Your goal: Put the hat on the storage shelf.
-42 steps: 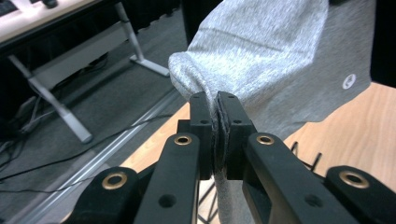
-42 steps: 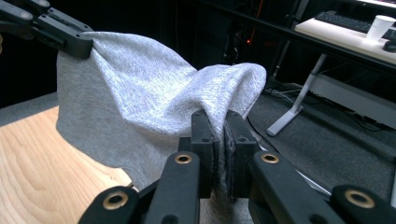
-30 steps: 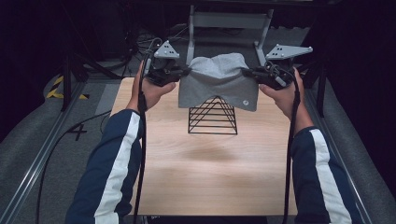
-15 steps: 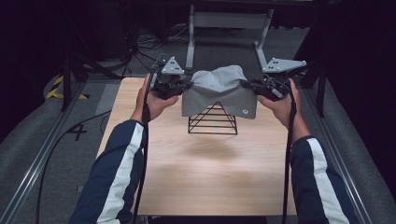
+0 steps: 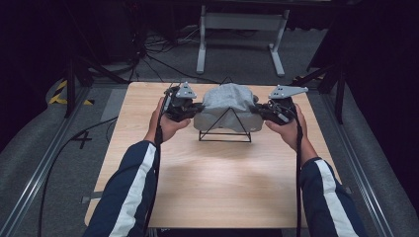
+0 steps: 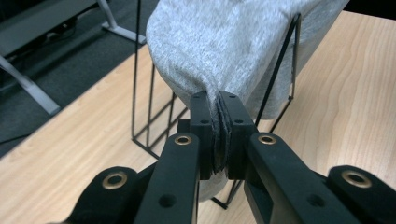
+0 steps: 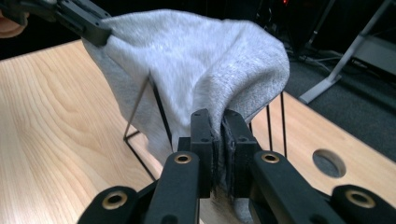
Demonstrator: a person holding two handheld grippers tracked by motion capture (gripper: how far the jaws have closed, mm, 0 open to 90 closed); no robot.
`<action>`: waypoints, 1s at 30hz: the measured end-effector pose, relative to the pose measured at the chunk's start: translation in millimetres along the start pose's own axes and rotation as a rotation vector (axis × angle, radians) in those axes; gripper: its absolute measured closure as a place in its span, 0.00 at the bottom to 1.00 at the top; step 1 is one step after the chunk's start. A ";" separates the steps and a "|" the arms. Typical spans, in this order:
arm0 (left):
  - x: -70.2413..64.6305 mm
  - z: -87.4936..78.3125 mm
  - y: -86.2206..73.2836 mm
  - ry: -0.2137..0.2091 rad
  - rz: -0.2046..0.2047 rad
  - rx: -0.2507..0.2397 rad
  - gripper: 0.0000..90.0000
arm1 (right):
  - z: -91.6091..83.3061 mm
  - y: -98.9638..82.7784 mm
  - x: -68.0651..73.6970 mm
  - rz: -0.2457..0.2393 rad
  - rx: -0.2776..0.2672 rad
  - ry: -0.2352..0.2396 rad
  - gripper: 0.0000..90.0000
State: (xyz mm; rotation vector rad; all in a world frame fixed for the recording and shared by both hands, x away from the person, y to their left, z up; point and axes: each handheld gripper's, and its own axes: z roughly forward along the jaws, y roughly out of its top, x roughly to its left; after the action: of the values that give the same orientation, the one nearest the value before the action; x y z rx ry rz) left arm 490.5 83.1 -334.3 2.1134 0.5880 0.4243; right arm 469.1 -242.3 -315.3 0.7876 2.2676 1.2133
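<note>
Right now I am holding a grey cloth (image 5: 228, 101) draped over the top of a black wire rack (image 5: 225, 129), a triangular frame standing on the wooden table (image 5: 212, 182). In the high view the rack is sitting toward twelve o'clock on the tabletop, a little short of the far edge, and the cloth is covering its peak and hanging down both slopes.

The left gripper (image 5: 190, 107) is sitting at nine o'clock of the rack, just beside it, and its jaws are pinching the cloth's edge. In the left gripper view that gripper (image 6: 219, 135) is showing a bunched fold of the grey cloth (image 6: 233, 46) squeezed flat between the pads, with the rack's thin black wires (image 6: 152, 112) standing right behind at twelve o'clock.

The right gripper (image 5: 262, 111) is sitting at three o'clock of the rack, and its jaws are likewise clamping the opposite edge. In the right gripper view this gripper (image 7: 219, 144) is gripping a fold of the cloth (image 7: 196, 65), whose fabric is arching up over the wire rack (image 7: 156, 112). At ten o'clock in that view, the left gripper's black jaw tips (image 7: 88, 23) are biting the far edge. A round hole (image 7: 329, 163) is showing in the tabletop at three o'clock.
</note>
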 end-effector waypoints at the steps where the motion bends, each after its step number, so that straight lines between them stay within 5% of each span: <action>1: -0.6 3.4 -2.4 0.001 -0.003 0.004 0.95 | 1.8 -3.2 0.7 0.009 0.004 0.003 0.94; 7: -3.2 14.8 -8.5 0.002 -0.008 0.016 0.95 | 11.3 -18.2 0.4 0.027 0.024 0.012 0.94; 11: -3.3 18.0 -12.3 0.020 -0.053 -0.017 0.80 | 14.3 -23.4 -0.7 0.047 0.013 0.016 0.91; 14: -5.6 17.9 -20.1 0.008 -0.052 -0.021 0.57 | 11.1 -28.2 -1.5 0.070 -0.009 -0.008 0.70; 19: -5.8 24.1 -30.8 -0.009 -0.077 0.005 0.49 | 8.5 -43.6 -6.2 0.106 -0.006 0.009 0.58; 23: -9.1 33.5 -34.8 -0.040 -0.069 0.033 0.51 | 9.0 -52.9 -7.4 0.129 -0.003 0.060 0.56; 26: -12.4 42.6 -37.2 -0.023 -0.042 0.057 0.71 | 17.6 -64.0 -6.9 0.139 0.037 0.080 0.58; 29: -13.0 47.4 -38.1 -0.033 -0.028 0.083 0.86 | 24.0 -67.6 -5.9 0.130 0.061 0.081 0.66; 30: -14.2 52.8 -38.9 -0.026 -0.023 0.105 0.88 | 29.7 -69.8 -3.4 0.114 0.074 0.079 0.78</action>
State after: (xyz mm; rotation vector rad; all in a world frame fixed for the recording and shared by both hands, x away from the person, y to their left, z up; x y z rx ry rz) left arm 495.2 59.9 -397.1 2.2065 0.6313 0.3592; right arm 470.9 -258.3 -389.5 0.9236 2.3715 1.2367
